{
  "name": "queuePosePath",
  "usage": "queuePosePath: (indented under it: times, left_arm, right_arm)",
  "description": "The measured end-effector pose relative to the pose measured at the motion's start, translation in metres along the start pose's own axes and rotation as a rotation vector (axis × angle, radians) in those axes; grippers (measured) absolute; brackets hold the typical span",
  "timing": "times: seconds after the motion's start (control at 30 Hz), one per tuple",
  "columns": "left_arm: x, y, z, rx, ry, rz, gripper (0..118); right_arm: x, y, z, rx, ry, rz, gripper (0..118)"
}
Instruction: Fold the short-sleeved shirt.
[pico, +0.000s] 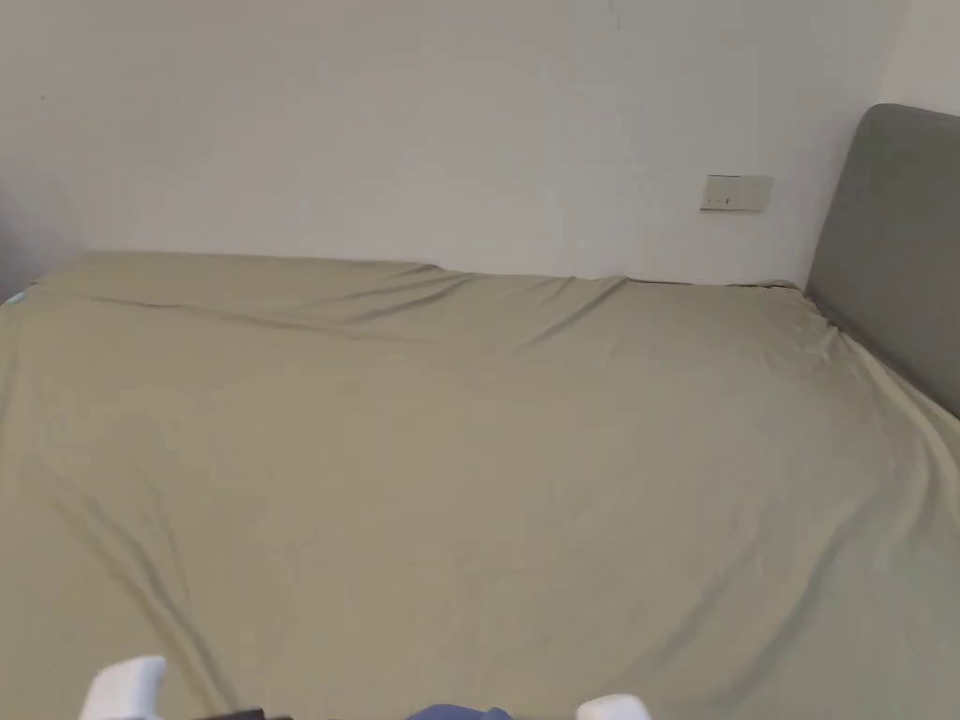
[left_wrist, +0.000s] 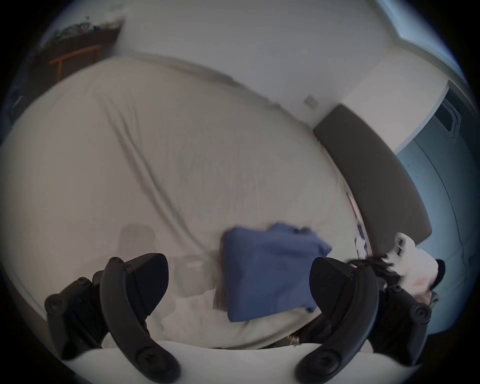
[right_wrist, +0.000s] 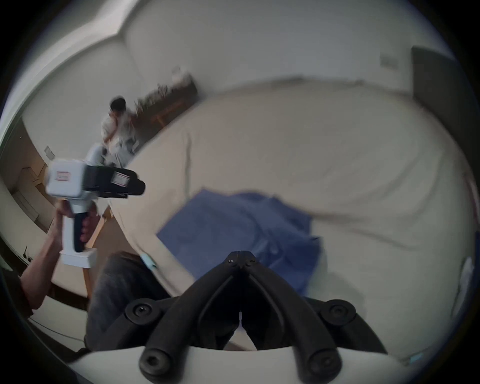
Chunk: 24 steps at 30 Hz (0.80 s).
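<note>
Shirt (left_wrist: 270, 270) on bed (left_wrist: 130, 169), apart between spread left claw (left_wrist: 239, 280) tips.

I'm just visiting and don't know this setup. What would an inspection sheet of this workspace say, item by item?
Surface: bed under a beige sheet, with long wrinkles.
Job's things: blue shirt lies on the sheet near the bed's near edge, already in a folded bundle; neither tool touches it.
Clutter: small light items along the bed edge by the headboard, too blurred to identify.
Grippers: left tool has its jaws wide apart and empty; right tool has its jaws closed tip to tip with nothing between.
Cables: nothing seen.
Surroundings: grey headboard, white wall with a wall plate, wooden furniture in the corner, another person standing by it.
</note>
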<state>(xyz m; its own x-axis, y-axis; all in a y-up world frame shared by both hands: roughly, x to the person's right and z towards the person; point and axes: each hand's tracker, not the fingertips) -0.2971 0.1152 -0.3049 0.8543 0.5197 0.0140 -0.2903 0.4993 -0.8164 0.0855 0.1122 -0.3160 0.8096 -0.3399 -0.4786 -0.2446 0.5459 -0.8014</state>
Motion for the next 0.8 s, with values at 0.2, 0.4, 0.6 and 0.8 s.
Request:
queuePosePath:
  times: [0.2, 0.4, 0.6, 0.8]
  left_arm:
    - [0.006, -0.02, -0.08, -0.251, -0.056, -0.075, 115]
    - [0.025, -0.015, -0.109, -0.228, -0.087, -0.098, 117]
    - [0.017, -0.008, -0.095, -0.164, -0.203, 0.029, 13]
    - [0.049, -0.005, -0.095, -0.209, -0.23, -0.067, 13]
  right_arm:
    - [0.031, 0.0, -0.053, -0.156, 0.083, -0.109, 7]
    - [0.036, -0.006, -0.054, -0.168, 0.095, -0.113, 7]
    - [0.037, -0.009, -0.055, -0.154, 0.113, -0.159, 7]
    - [0.036, -0.011, -0.043, -0.127, 0.116, -0.152, 7]
